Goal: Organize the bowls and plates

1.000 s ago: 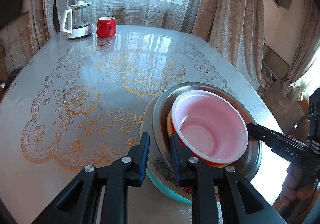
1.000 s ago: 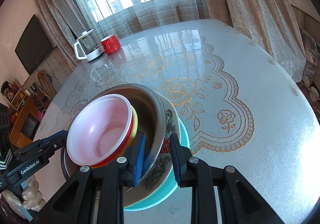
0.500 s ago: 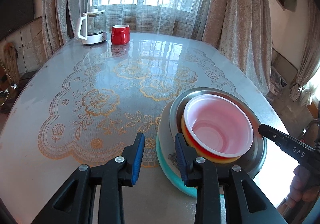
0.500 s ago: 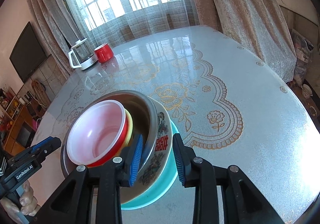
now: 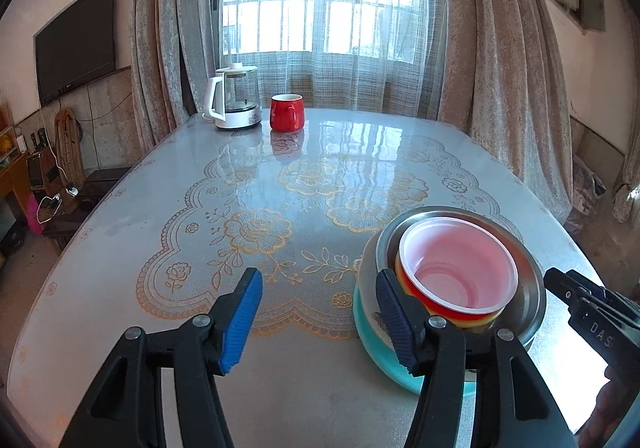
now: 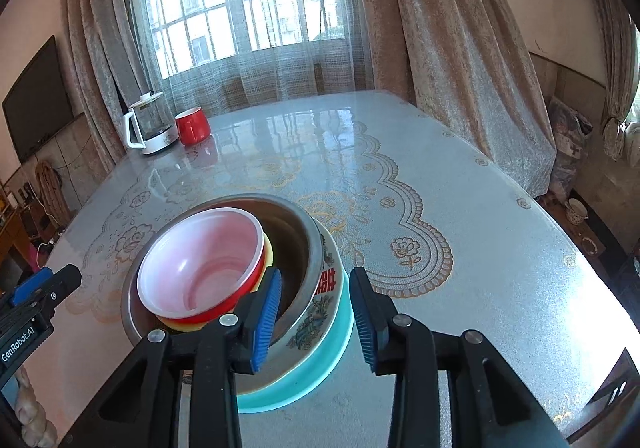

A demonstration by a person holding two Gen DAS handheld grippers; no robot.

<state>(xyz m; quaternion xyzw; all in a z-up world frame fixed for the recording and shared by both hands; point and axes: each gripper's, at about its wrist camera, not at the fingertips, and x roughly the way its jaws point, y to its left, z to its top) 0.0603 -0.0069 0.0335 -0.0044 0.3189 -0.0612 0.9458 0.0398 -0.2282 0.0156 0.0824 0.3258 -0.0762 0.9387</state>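
Observation:
A nested stack of bowls rests on the table: a teal bowl (image 5: 372, 332) underneath, then a flower-patterned bowl (image 6: 316, 324), a steel bowl (image 5: 532, 288), and a red bowl (image 5: 456, 276) with a pink inside over a yellow one. My left gripper (image 5: 318, 288) hovers just left of the stack. Its jaws are opening, with only tablecloth between them. My right gripper (image 6: 316, 280) straddles the stack's near rim. Its jaws are opening too, and the pads stand off the patterned and teal rims. Each gripper shows at the edge of the other's view.
A lace-patterned cloth covers the glossy table (image 5: 160, 208). At the far end a glass kettle (image 5: 236, 100) stands beside a red mug (image 5: 286, 112). Curtains and a window lie beyond. A hand (image 6: 28, 408) holds the left gripper's handle.
Both grippers have drawn back from the stack's rim and tilted up, so more of the room shows. Both pairs of jaws have widened, the left far more. The stack has stayed put.

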